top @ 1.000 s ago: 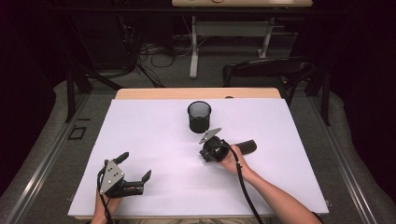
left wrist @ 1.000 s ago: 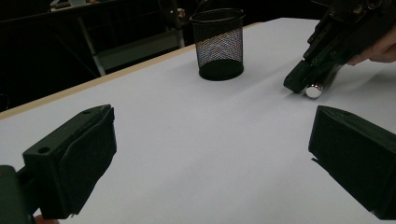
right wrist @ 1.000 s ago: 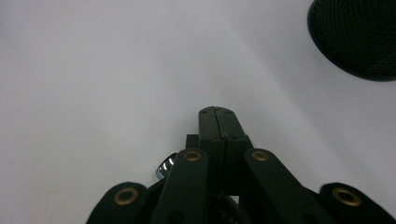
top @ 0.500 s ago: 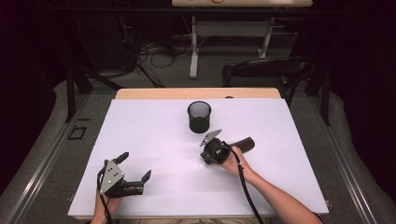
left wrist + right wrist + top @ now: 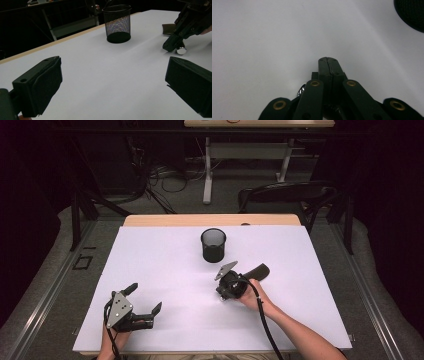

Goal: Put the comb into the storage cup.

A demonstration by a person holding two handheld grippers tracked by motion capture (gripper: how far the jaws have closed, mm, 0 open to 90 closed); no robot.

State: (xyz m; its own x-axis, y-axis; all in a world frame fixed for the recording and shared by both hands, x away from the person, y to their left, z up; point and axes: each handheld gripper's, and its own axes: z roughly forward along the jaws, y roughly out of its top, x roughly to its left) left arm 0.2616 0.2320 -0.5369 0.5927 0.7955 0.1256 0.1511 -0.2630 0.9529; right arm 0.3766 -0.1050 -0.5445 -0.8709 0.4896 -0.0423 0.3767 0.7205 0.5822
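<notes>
Right gripper is pinched together, empty, tips down on the table. A small silver cylinder lies touching them, at their 3 o'clock seen from the left gripper, which stands apart, idle.

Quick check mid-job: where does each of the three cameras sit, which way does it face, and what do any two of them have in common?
High view: above the person's side, looking forward and down on the white table; both forearms enter from below, with left gripper and right gripper.
Left gripper view: rides the left gripper, looking low across the table between its open jaws.
Right gripper view: rides the right gripper, pointing down at the table over its shut jaws.
Shared: the mesh cup shows in the high view and the left gripper view.
</notes>
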